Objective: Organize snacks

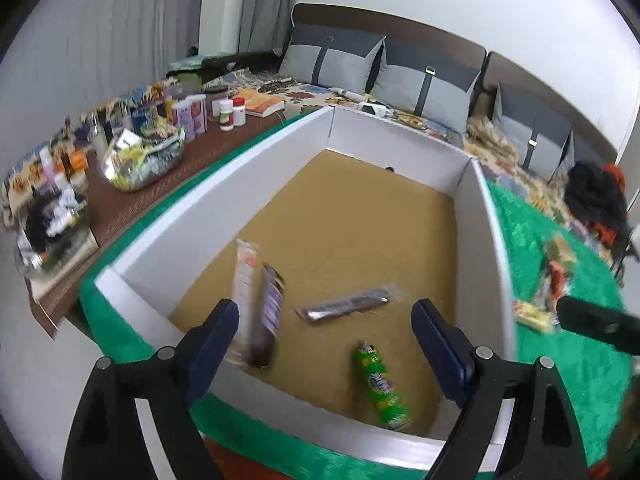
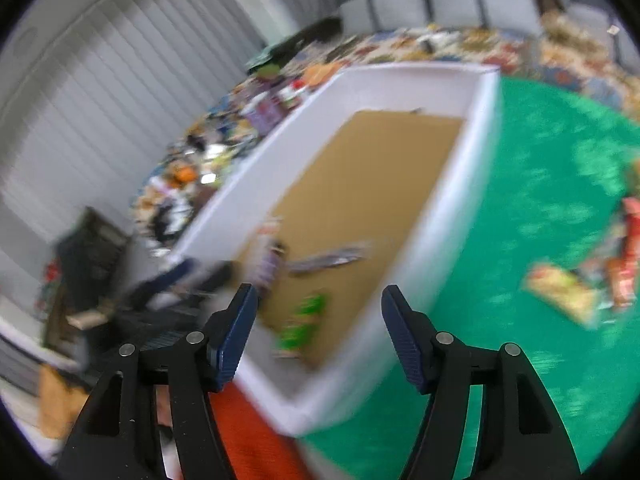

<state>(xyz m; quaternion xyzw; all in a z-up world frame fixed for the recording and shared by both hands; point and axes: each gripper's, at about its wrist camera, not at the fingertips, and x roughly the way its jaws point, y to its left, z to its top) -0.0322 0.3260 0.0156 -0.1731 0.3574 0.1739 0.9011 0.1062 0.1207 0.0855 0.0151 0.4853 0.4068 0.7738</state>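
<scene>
Above the white box [image 1: 168, 236], both claws [image 1: 324, 320] [image 2: 318, 300] apart, empty; snacks [image 1: 536, 312] outside.

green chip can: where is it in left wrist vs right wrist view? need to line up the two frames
Left wrist: green chip can lies inside the white box, at its near end, low and right of centre, between the open left gripper fingers.
Right wrist: the same can, blurred, sits low centre, just left of midway between the open right gripper fingers.
Shared landmark: the dark flat wrapper lying crosswise just beyond the can.
</scene>
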